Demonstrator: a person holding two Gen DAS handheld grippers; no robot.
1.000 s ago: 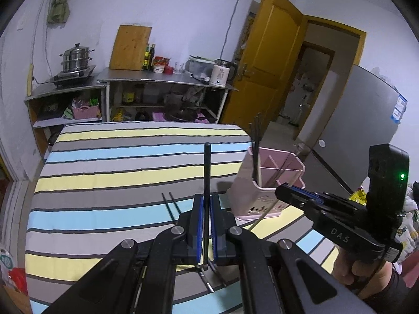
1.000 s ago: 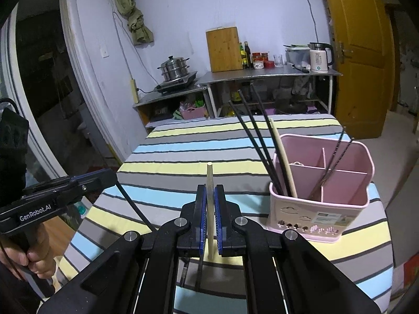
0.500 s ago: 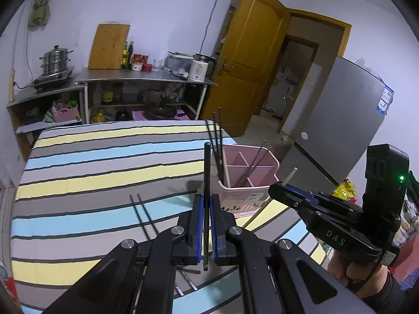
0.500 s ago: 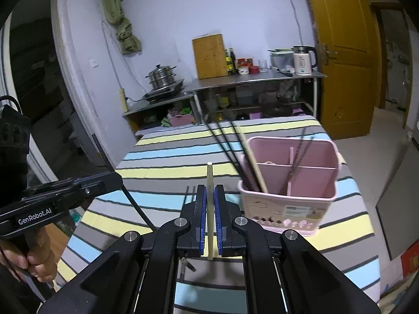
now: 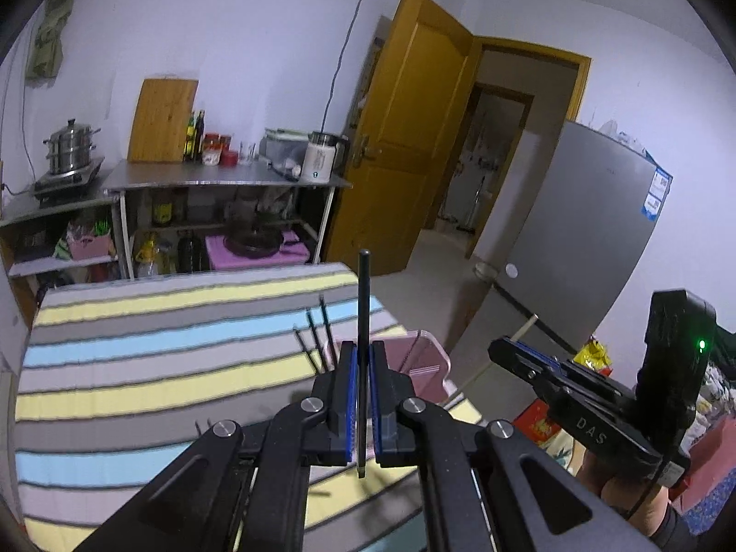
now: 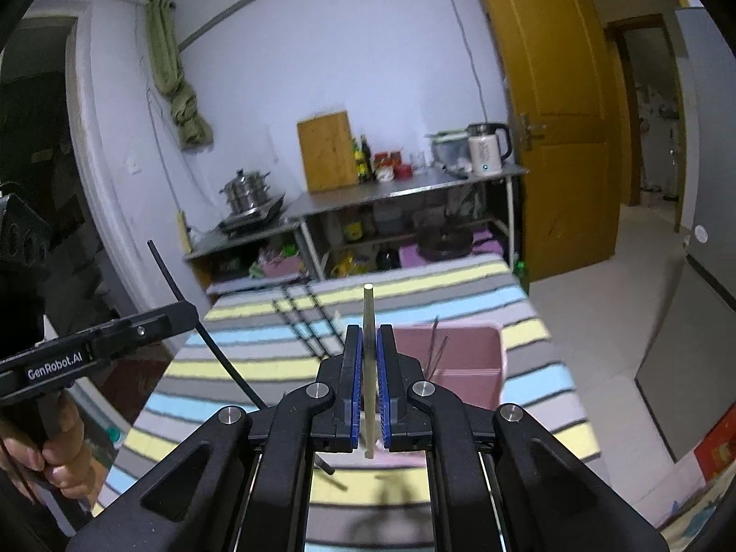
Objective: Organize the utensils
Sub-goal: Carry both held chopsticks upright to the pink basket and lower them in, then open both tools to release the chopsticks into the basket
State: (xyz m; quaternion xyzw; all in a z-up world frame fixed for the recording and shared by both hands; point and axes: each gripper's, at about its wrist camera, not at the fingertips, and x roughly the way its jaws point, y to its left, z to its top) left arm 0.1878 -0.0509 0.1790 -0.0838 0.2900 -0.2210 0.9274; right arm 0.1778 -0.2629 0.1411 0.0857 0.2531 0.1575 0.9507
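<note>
Black chopstick [image 5: 363, 303] clamped upright in left gripper [image 5: 362, 395]; right gripper [image 6: 369, 391] clamped on pale wooden chopstick [image 6: 368, 322], both above pink holder [image 6: 464, 359] on striped table [image 6: 276, 368].

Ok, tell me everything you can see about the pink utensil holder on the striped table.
The pink utensil holder is a boxy plastic-looking caddy, open at the top, with an inner divider splitting it into compartments. It stands upright on the striped tablecloth near the table's right edge. Thin dark chopsticks lean inside one compartment, and more dark chopsticks stick out on its left side. Both hand-held grippers partly hide it; neither visibly touches it.
</note>
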